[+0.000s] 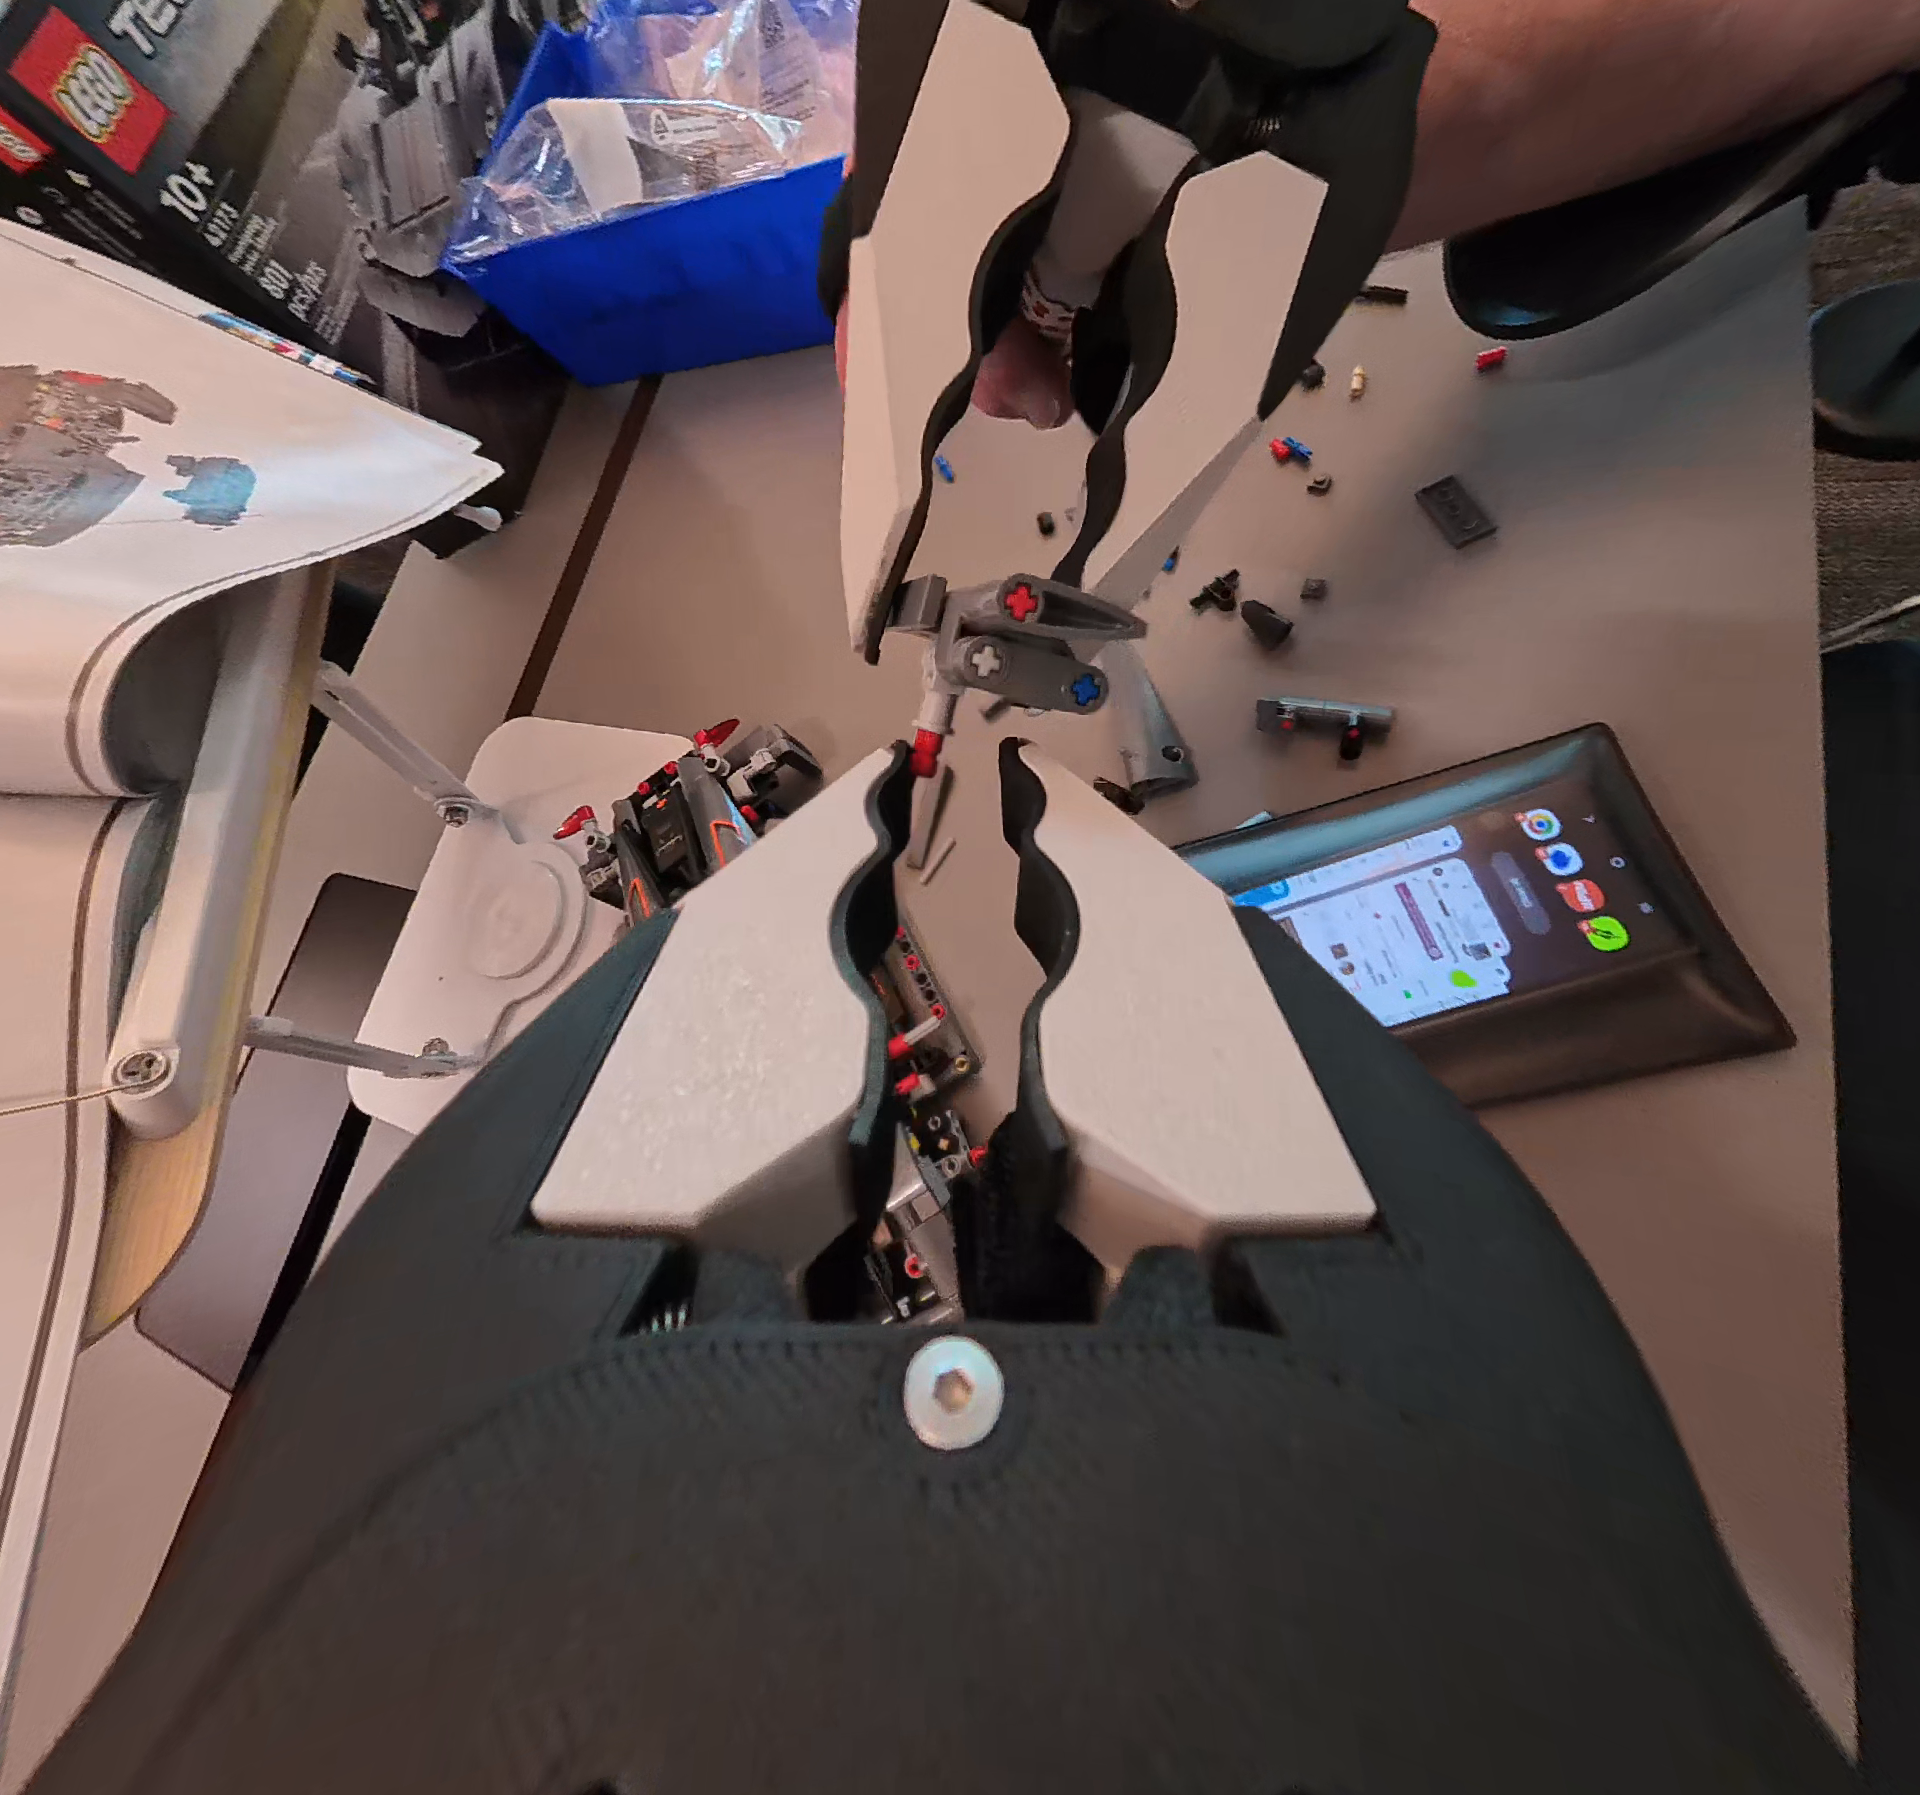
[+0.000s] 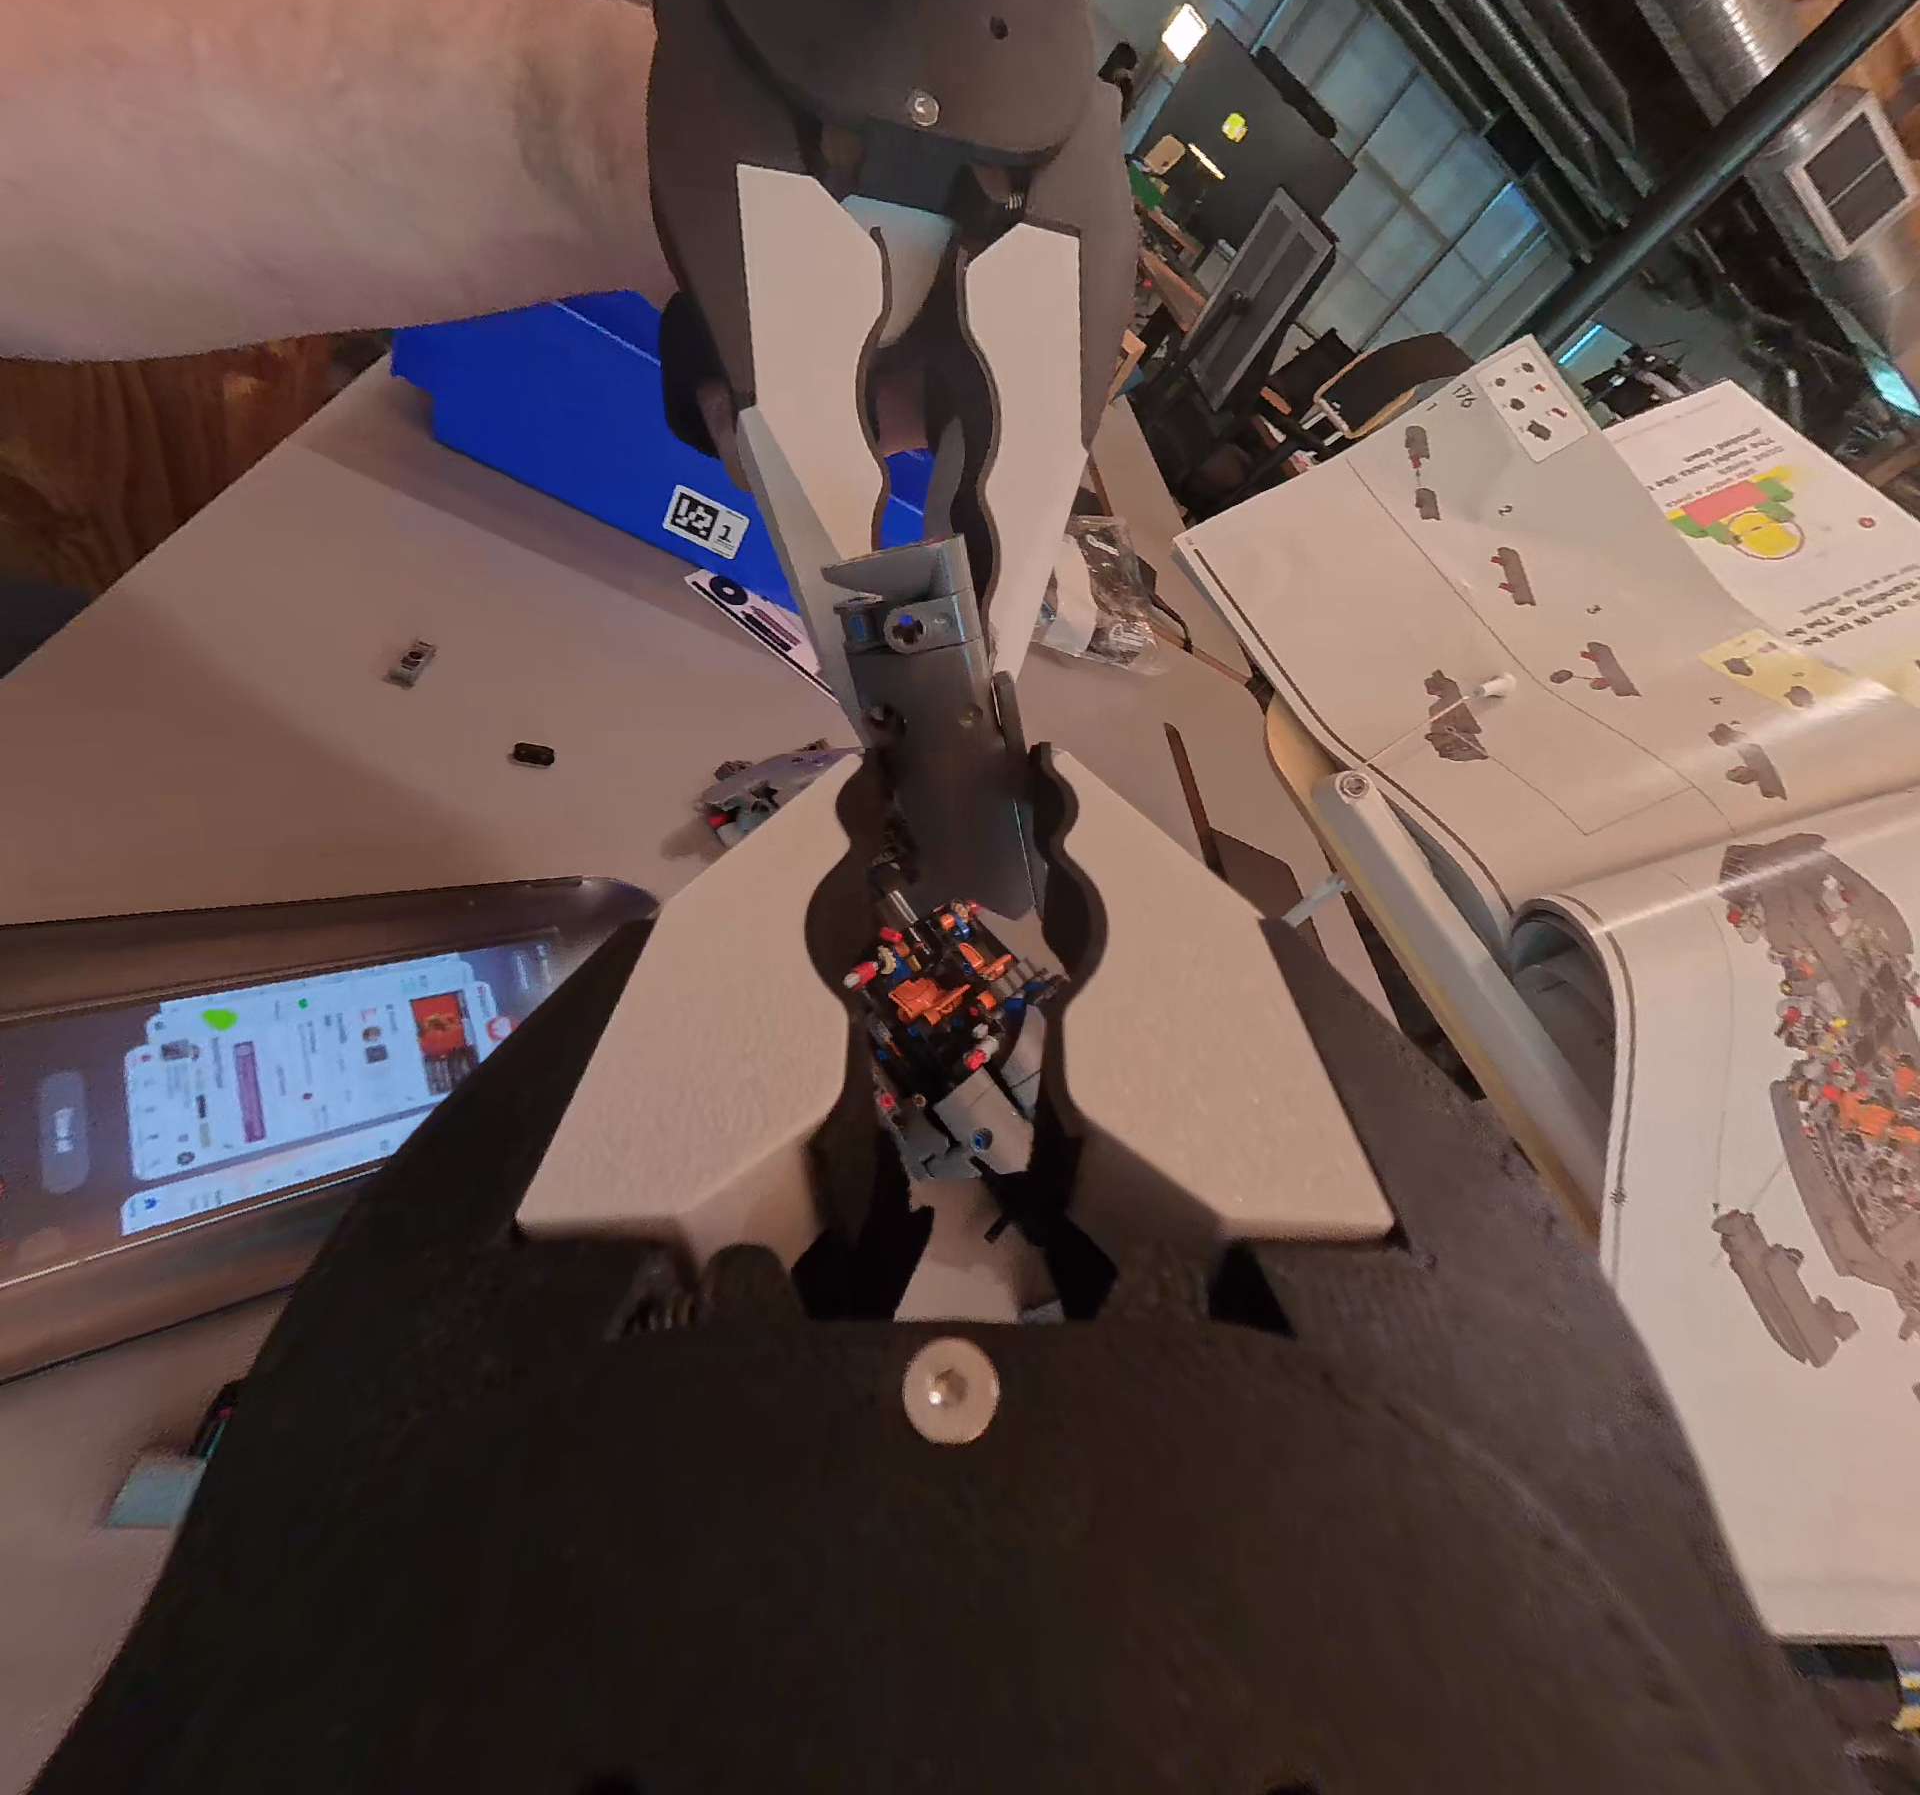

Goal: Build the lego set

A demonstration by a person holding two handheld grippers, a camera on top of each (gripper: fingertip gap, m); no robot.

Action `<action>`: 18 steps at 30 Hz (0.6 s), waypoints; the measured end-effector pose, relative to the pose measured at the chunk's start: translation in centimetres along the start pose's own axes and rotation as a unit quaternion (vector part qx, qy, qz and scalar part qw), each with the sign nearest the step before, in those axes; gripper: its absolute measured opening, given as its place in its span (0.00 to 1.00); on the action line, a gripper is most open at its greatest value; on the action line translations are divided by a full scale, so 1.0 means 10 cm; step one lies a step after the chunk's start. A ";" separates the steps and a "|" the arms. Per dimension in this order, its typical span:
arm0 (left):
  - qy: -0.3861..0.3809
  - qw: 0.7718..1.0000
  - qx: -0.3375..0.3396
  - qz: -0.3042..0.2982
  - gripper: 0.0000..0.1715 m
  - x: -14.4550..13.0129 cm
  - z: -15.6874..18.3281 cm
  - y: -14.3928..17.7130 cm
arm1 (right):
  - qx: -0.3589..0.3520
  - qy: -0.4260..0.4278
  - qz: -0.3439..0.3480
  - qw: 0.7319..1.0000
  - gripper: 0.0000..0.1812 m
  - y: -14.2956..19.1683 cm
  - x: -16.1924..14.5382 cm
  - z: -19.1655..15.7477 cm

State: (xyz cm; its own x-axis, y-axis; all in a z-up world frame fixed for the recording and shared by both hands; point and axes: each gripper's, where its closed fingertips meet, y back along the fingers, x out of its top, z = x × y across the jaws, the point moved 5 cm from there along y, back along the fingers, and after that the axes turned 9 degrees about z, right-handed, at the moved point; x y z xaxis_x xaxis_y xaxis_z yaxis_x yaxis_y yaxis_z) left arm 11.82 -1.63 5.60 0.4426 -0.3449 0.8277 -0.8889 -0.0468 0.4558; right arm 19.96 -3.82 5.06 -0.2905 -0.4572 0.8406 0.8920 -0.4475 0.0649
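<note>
My right gripper (image 2: 961, 769) is shut on a grey sub-assembly (image 1: 1023, 649) with red and blue cross pins and a dark grey panel (image 2: 956, 810), held in the air. In the left wrist view the right gripper (image 1: 987, 618) comes down from above. A thin axle with a red end (image 1: 925, 748) hangs from the sub-assembly and touches one fingertip of my left gripper (image 1: 963, 758). The left jaws stand a narrow gap apart and hold nothing. The left gripper (image 2: 935, 696) sits just behind the sub-assembly. The main model (image 1: 686, 831) lies on the table below both grippers (image 2: 945, 1007).
An instruction booklet (image 2: 1558, 654) lies open on a stand (image 1: 197, 862). A blue bin (image 1: 665, 270) with plastic bags and the set's box (image 1: 156, 83) stand behind. A lit tablet (image 1: 1455, 904) and loose pieces (image 1: 1320, 717) lie on the table (image 1: 1558, 602). A forearm (image 1: 1610, 31) reaches in. My two grippers' fingertips are within a few centimetres of each other. The main model (image 1: 686, 831) is about equally far from each gripper, around 20 centimeters.
</note>
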 end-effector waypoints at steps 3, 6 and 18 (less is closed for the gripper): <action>0.008 1.000 0.023 0.002 0.14 0.01 -0.04 0.02 | -0.029 0.026 -0.008 0.999 0.15 0.02 0.00 0.05; 0.025 0.999 0.042 0.017 0.19 0.05 -0.05 0.09 | -0.064 0.053 -0.021 0.996 0.15 0.04 -0.01 0.11; 0.109 0.985 0.078 0.112 0.14 0.23 -0.02 0.06 | -0.117 0.128 -0.069 0.982 0.14 0.02 -0.08 0.16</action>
State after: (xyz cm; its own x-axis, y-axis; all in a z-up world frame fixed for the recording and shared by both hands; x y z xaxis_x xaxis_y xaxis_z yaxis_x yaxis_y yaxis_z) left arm 12.34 -2.29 7.80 0.2329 -0.1548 0.9601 -0.9671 -0.1406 0.2119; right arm 20.96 -2.32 5.26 -0.5069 -0.5456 0.6673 0.7429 -0.6692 0.0172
